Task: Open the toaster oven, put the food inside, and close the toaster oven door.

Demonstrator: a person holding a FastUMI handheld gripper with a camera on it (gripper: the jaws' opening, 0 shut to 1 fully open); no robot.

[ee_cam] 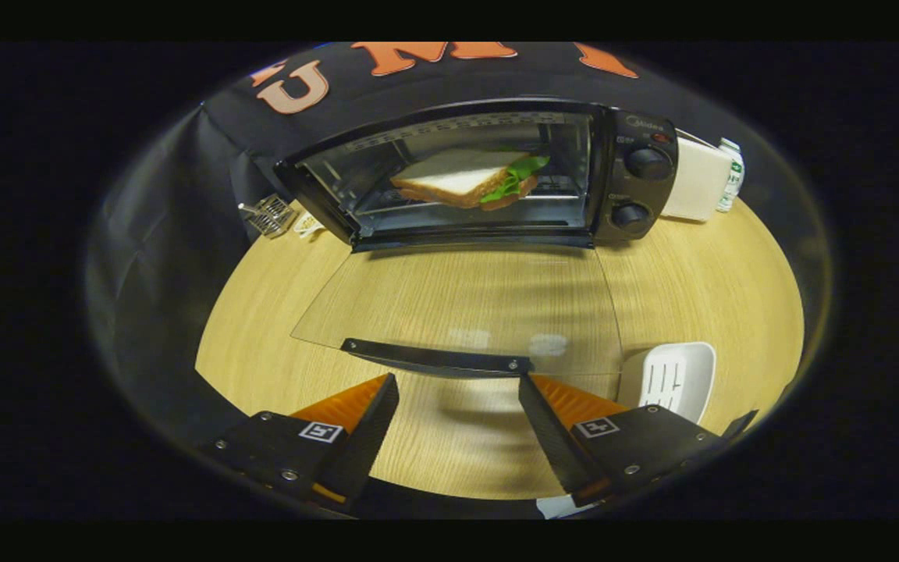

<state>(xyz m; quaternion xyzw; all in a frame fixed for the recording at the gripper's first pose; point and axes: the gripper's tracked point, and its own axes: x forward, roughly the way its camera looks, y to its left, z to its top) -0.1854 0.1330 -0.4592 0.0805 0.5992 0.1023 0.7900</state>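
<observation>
- Your gripper (457, 390) hangs with its fingers spread and empty, just short of the door handle (438, 357), placed to lift it.
- The sandwich (469, 179) already sits on the rack inside the toaster oven (488, 176), whose glass door (457, 300) lies flat open.

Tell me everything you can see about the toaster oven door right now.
The clear glass toaster oven door is swung fully down, lying about flat just above the light wooden table, hinged along the black toaster oven's lower front edge. A black bar handle runs along its free edge, just ahead of the open gripper, whose fingers do not touch it. The wood grain shows through the glass.
</observation>
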